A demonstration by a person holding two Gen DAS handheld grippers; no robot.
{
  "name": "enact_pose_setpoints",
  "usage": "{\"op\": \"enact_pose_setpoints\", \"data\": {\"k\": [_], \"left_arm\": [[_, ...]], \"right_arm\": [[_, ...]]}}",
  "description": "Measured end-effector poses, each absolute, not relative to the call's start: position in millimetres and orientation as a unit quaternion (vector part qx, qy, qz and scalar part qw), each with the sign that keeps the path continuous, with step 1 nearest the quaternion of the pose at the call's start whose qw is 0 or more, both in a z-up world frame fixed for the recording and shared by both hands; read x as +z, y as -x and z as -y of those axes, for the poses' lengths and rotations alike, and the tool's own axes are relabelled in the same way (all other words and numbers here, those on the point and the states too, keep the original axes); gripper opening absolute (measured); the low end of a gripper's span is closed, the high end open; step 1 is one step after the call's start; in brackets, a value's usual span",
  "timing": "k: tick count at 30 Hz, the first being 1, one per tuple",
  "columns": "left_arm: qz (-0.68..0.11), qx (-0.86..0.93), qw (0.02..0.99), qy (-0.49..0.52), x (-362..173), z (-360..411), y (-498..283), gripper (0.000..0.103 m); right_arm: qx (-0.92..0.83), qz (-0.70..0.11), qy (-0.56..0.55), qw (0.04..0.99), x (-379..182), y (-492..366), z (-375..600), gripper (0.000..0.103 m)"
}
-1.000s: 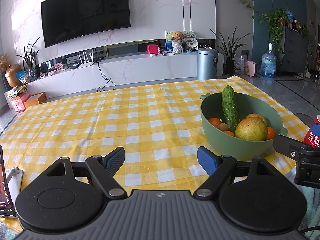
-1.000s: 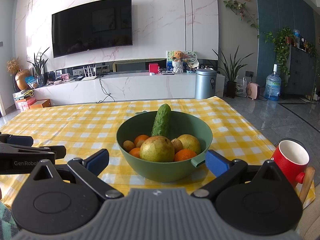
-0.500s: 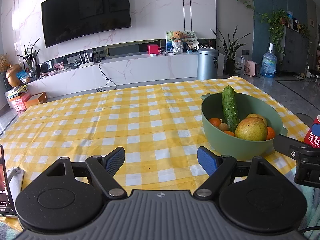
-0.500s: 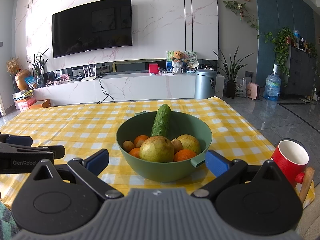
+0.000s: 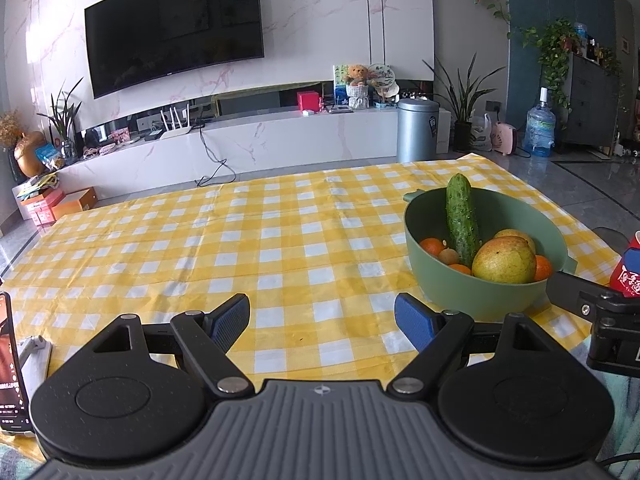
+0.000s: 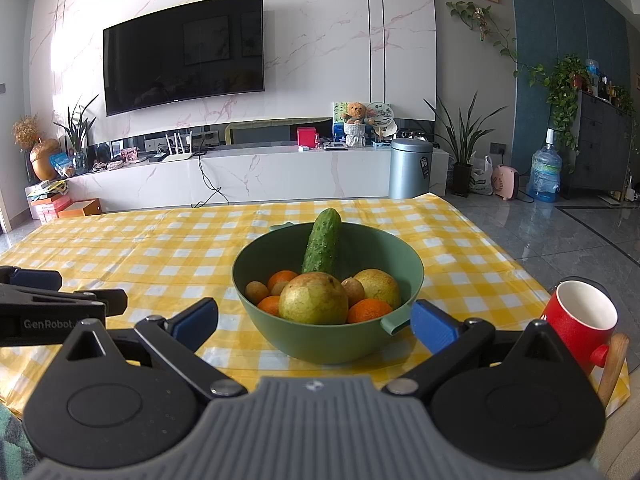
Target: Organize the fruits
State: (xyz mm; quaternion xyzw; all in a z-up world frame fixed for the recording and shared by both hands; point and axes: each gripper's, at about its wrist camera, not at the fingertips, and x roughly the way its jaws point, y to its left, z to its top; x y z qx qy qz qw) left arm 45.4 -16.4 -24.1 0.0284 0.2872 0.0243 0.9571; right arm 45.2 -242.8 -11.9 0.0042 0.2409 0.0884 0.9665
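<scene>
Bowl [image 6: 328,336] near tablecloth's [image 5: 240,248] right edge; bare cloth stretches left.

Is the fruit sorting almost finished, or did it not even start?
It looks barely started. All the fruit sits piled in the green bowl: the cucumber, the big pear and the oranges. Nothing is in hand: the left gripper and right gripper are both open. Everything is left to sort onto the checked tablecloth.

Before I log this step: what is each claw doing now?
Left claw: open, holding nothing.
Right claw: open, holding nothing, facing the green bowl.
</scene>
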Motion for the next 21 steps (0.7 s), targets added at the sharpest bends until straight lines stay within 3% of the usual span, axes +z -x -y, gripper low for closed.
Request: {"op": "enact_pose_setpoints", "data": {"k": [21], "left_arm": [[-0.282,0.029,0.959,-0.023,-14.5,15.0,-42.0,0.096]], "right_arm": [[0.086,-0.242,0.000,0.966,-14.5,-42.7,246.2,0.099]]}}
